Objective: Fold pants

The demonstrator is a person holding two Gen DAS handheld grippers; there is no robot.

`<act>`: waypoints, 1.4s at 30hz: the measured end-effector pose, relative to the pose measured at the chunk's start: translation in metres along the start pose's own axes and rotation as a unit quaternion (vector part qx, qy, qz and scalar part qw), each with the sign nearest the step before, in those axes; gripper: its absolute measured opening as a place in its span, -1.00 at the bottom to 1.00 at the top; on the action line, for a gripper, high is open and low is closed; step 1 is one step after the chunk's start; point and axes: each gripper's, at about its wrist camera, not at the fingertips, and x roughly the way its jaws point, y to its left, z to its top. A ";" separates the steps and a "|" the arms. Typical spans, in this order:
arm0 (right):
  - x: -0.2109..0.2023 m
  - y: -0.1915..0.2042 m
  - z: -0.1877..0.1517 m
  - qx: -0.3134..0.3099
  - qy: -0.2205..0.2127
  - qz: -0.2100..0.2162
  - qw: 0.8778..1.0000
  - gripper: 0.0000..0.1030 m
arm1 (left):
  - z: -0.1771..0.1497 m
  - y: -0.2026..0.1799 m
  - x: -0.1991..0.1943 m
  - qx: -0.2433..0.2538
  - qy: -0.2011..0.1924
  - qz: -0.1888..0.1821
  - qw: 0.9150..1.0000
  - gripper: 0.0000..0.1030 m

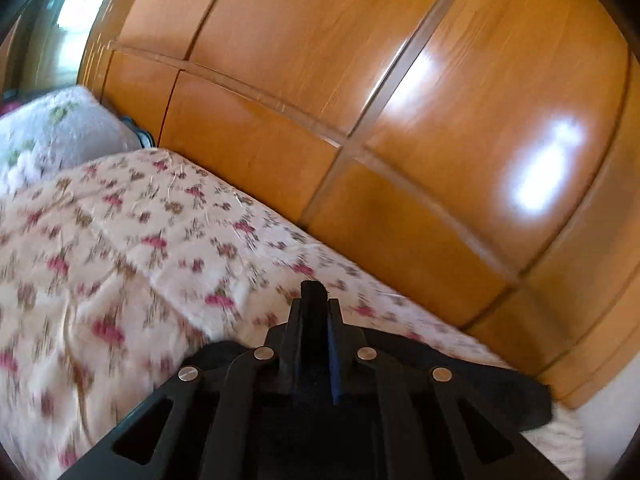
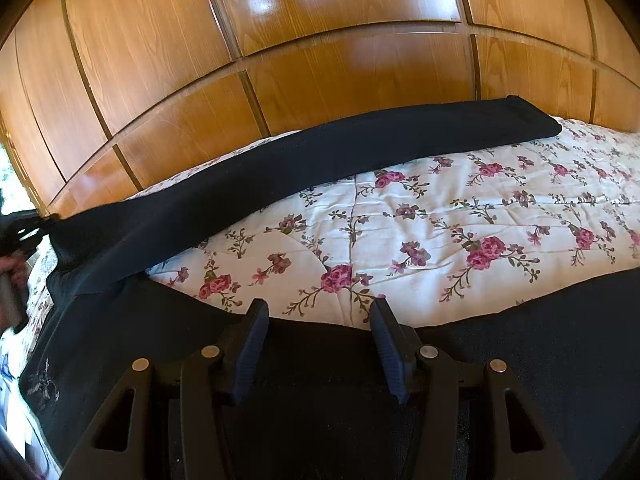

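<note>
- Right now my left gripper [image 1: 316, 296] has its fingers pressed together; dark fabric seems pinched between them, though blur keeps me from being sure. In the right wrist view it appears at the far left edge, where the black pants [image 2: 320, 152] rise off the bed as if lifted there
- My right gripper [image 2: 318, 312] is spread wide and holds nothing, hovering above the near pant leg
- One leg stretches along the far edge of the bed [image 2: 460, 216], beside the wooden wardrobe [image 2: 320, 40]; the other lies along the near edge, with flowered quilt bare between them
- To fold well, I judge I should grip the near leg at its edge and carry it over onto the far one, keeping the cloth taut
- A pale pillow [image 1: 60, 128] sits near the bed's far left corner, clear of the fold; the wardrobe crowds the far edge
</note>
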 end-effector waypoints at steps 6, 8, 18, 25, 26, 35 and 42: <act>0.000 0.000 0.000 0.001 0.000 -0.001 1.000 0.04 | -0.058 0.033 -0.061 -0.077 0.003 -0.037 0.996 -0.82; 0.000 0.000 0.000 0.000 0.000 -0.001 1.000 0.04 | -0.078 0.047 -0.066 -0.095 0.013 -0.038 0.995 -0.82; 0.006 0.011 0.007 -0.025 0.034 -0.027 0.999 0.08 | -0.139 0.075 -0.050 -0.098 0.028 -0.013 0.995 -0.82; 0.010 0.042 0.073 -0.014 0.054 0.015 0.998 0.17 | -0.141 0.077 -0.045 -0.087 0.018 -0.023 0.996 -0.82; 0.015 0.046 0.086 0.001 0.058 0.030 0.998 0.21 | -0.141 0.077 -0.045 -0.087 0.017 -0.024 0.996 -0.82; 0.108 0.083 0.163 0.119 0.113 0.058 0.985 0.26 | -0.147 0.076 -0.053 -0.086 0.011 -0.028 0.996 -0.81; 0.157 0.068 0.152 0.181 0.166 0.027 0.969 -0.36 | -0.148 0.078 -0.054 -0.089 0.010 -0.032 0.995 -0.80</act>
